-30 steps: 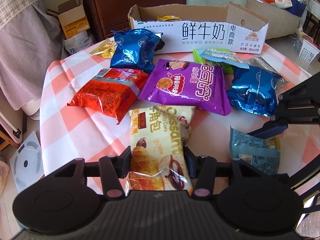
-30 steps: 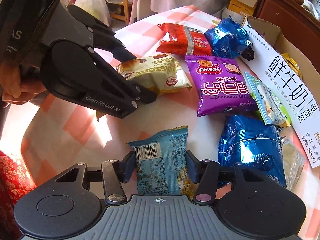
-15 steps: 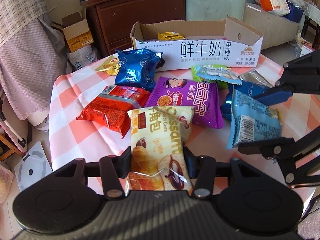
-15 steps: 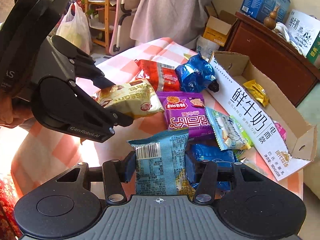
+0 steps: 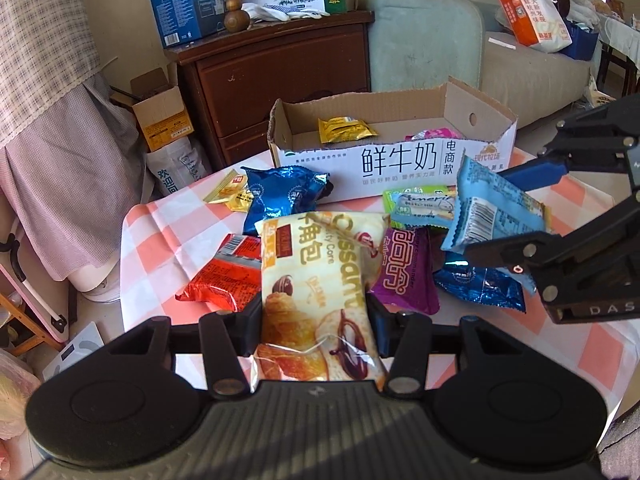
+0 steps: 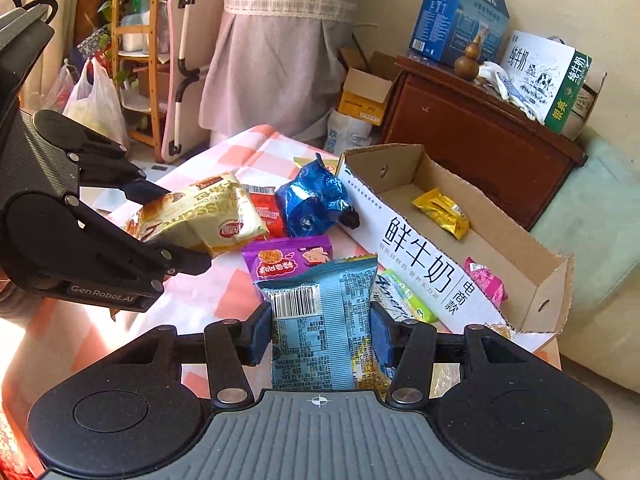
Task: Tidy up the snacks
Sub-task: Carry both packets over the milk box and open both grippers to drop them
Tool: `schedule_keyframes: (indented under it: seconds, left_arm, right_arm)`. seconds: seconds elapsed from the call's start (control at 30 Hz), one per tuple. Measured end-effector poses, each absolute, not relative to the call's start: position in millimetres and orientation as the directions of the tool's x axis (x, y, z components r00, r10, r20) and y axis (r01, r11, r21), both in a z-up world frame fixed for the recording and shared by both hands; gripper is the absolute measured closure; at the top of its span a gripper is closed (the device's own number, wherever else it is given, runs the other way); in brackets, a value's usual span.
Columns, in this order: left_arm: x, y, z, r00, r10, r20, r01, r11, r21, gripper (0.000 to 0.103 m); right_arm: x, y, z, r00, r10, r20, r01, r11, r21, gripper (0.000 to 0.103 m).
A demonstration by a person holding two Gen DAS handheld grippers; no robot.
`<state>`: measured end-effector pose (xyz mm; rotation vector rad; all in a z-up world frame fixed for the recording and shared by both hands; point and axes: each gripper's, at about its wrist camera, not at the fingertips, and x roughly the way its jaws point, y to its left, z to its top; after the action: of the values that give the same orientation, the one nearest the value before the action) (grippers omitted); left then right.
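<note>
Your left gripper (image 5: 314, 320) is clamped on the croissant pack (image 5: 316, 280), lifted clear of the counter (image 5: 160, 240). Your right gripper (image 6: 320, 332) is squeezed onto the light blue snack packet (image 6: 320, 320), also up in the air. Below them on the checked cloth lie the purple bag (image 5: 404, 276), the red bag (image 5: 224, 276) and a dark blue bag (image 5: 280, 196). Beyond sits the open cardboard box (image 6: 420, 256), with a yellow packet (image 6: 442, 208) and a pink packet (image 6: 486, 280) inside.
</note>
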<state>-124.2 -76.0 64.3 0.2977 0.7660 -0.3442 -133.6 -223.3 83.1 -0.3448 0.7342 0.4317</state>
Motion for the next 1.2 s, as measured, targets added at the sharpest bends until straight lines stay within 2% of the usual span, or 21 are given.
schedule_keyframes:
  seconds: [0.37, 0.6, 1.0, 1.2]
  left_arm:
    - [-84, -85, 83, 0.697, -0.202, -0.688, 0.415, 0.896, 0.158, 0.054]
    - [-34, -93, 92, 0.718, -0.199, -0.667, 0.358, 0.927, 0.108, 0.054]
    - [32, -118, 90, 0.717, -0.228, -0.659, 0.348, 0.936, 0.054, 0.054]
    - [59, -130, 87, 0.704, -0.262, -0.660, 0.360, 0.933, 0.013, 0.053]
  right_arm:
    - [-114, -235, 98, 0.720, 0.228, -0.655, -0.435, 0.884, -0.171, 0.054]
    - [-87, -255, 108, 0.765, 0.188, -0.615, -0.341, 0.930, -0.139, 0.053]
    - [-31, -290, 105, 0.803, 0.052, -0.594, -0.129, 0.988, -0.087, 0.053]
    - [-1, -306, 93, 0.790, -0.013, -0.613, -0.032, 0.998, -0.062, 0.053]
